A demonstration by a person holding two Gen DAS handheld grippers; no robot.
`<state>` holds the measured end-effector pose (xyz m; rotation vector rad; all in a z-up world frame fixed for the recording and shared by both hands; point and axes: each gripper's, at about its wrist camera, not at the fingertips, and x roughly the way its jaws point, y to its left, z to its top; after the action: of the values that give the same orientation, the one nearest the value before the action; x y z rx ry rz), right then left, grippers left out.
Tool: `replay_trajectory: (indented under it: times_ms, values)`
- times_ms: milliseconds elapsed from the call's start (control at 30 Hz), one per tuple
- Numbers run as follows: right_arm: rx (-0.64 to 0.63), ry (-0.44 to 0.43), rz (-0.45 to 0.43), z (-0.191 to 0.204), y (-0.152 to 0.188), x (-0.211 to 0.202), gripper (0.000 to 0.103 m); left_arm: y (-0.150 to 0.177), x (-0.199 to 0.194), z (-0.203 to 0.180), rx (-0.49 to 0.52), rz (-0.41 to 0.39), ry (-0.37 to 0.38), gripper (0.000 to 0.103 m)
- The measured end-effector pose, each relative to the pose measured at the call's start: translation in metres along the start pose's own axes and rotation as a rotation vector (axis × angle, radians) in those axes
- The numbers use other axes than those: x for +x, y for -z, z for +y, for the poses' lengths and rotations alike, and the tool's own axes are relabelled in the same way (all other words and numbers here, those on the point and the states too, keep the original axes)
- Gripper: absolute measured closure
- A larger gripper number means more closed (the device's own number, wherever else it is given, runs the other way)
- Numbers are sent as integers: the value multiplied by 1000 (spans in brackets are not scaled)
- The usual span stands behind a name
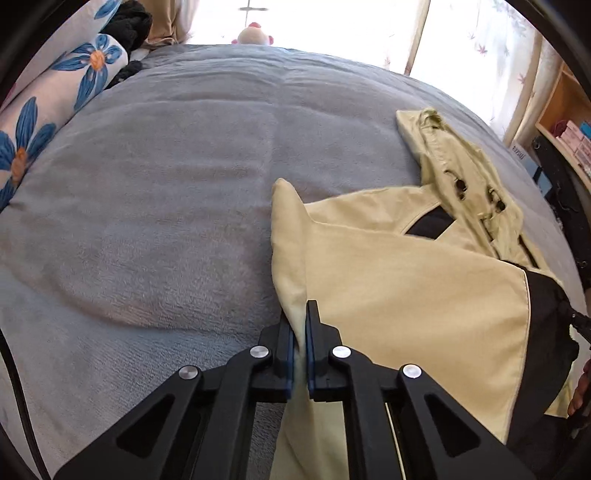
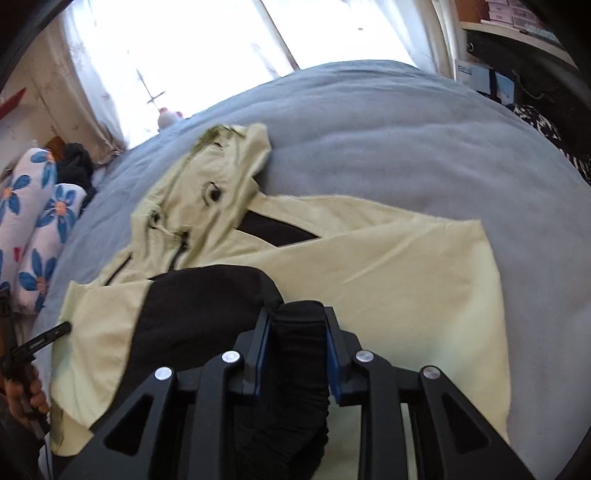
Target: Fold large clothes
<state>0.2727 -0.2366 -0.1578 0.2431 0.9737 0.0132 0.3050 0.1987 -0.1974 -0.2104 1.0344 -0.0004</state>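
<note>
A pale yellow hooded jacket [image 1: 406,295] with black panels lies on a grey blanket [image 1: 147,221], its hood [image 1: 443,155] pointing away from me. My left gripper [image 1: 298,325] is shut on a raised fold of yellow cloth at the jacket's left edge. In the right wrist view the jacket [image 2: 369,266] spreads across the bed, with a black sleeve [image 2: 199,302] folded over its front. My right gripper [image 2: 297,326] is shut on the sleeve's black ribbed cuff [image 2: 295,354], which fills the gap between the pads. The left gripper's tip [image 2: 55,334] shows at the jacket's left edge, held by a hand [image 2: 29,395].
Blue-flowered pillows [image 1: 55,110] and a dark garment [image 1: 129,26] lie along the bed's left side. A small plush toy [image 1: 253,35] sits at the far edge under a bright curtained window [image 2: 184,44]. Wooden shelves [image 1: 565,122] stand to the right of the bed.
</note>
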Motion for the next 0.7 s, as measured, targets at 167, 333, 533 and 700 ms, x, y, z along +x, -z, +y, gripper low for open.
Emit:
replay_trajectory:
  times_ms: [167, 333, 533, 700]
  values:
    - [61, 64, 3, 4, 8, -16, 66, -2, -5, 1, 4, 28, -98, 72]
    - [-44, 132, -100, 36, 24, -60, 61, 7, -46, -11, 28, -57, -177, 61]
    - [-153, -5, 8, 98, 44, -50, 61, 43, -71, -57, 25, -19, -61, 61]
    - [-204, -129, 70, 138, 65, -31, 61, 77, -62, -88, 32, 21, -15, 61]
